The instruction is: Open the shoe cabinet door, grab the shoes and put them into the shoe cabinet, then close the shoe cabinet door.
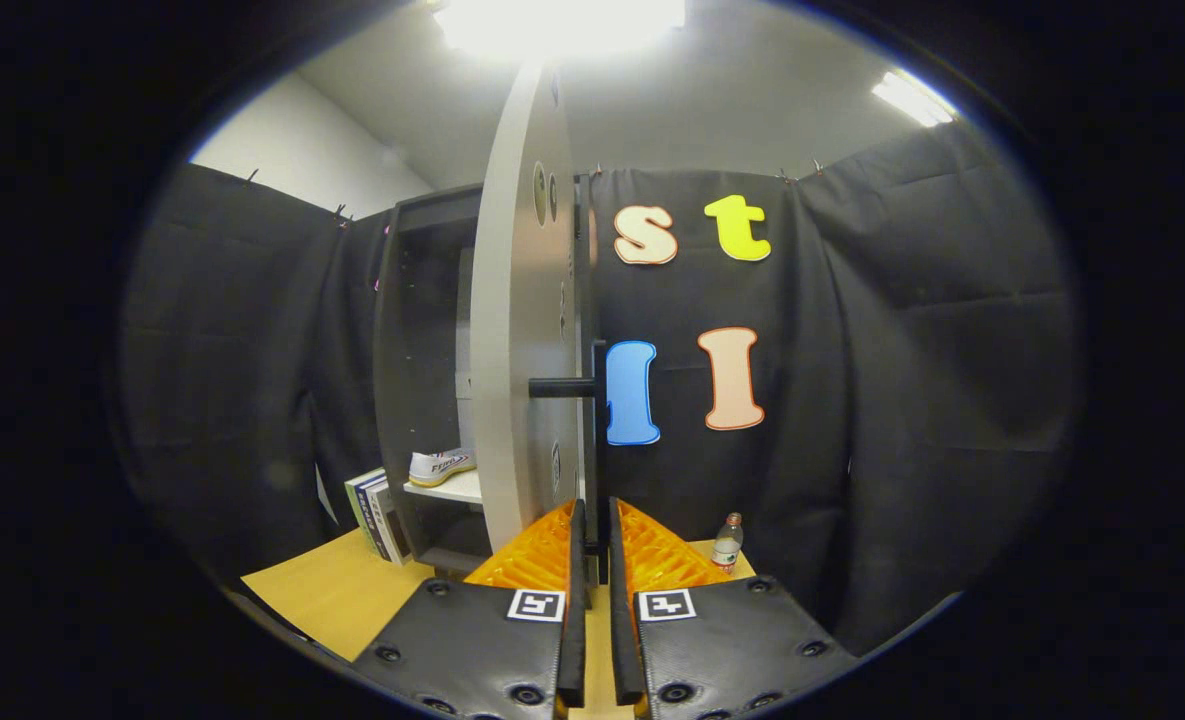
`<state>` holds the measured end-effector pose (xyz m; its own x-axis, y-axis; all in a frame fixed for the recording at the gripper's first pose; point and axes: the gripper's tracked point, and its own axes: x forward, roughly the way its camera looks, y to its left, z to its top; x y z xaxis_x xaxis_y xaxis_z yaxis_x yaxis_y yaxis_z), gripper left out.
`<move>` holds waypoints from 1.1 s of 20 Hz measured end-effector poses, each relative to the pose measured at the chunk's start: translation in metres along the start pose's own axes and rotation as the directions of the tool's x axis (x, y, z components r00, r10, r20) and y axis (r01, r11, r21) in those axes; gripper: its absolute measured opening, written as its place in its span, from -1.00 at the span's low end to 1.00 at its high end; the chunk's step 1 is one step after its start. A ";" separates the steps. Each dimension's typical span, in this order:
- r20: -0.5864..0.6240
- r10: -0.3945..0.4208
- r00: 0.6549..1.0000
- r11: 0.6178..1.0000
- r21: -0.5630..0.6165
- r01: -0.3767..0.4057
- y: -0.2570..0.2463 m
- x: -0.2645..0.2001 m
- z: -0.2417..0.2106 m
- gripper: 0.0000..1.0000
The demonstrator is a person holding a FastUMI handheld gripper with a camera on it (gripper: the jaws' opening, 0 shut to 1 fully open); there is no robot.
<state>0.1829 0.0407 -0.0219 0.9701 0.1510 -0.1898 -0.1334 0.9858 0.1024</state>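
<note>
Gripper at the open cabinet door

The gripper (pixel 593 520) held its fingers narrow around the door handle (pixel 599 440). A shoe (pixel 441 466) lay on the shelf (pixel 449 489) inside, behind the door (pixel 522 330).

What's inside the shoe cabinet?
A shoe sits on a shelf inside the shoe cabinet. The open door covers the rest. The gripper is nearly closed around the door's handle.

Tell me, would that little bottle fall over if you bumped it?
Probably. The bottle stands upright on the table, tall and narrow, so it likely tips easily and then rolls. It looks like light plastic. The gripper is nearly shut around the door handle's bar.
</note>
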 end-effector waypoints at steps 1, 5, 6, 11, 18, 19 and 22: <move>0.006 -0.006 1.000 1.000 0.019 0.006 0.000 0.000 0.002 -0.78; 0.033 -0.059 0.998 0.998 0.005 0.059 -0.006 -0.012 0.008 -0.17; 0.039 -0.062 0.997 0.998 -0.011 0.063 -0.003 -0.015 0.007 -0.05; 0.083 -0.078 0.993 0.987 -0.137 0.089 0.009 -0.043 0.004 0.97; 0.122 -0.042 0.992 0.995 -0.080 0.052 0.068 -0.055 -0.039 0.94; 0.101 -0.036 0.994 0.997 -0.060 0.043 0.074 -0.053 -0.053 0.94; 0.023 -0.031 0.999 0.999 -0.016 0.031 0.087 -0.043 -0.098 0.94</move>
<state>0.1093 0.1268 -0.1004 0.9783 0.1186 -0.1699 -0.1061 0.9911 0.0808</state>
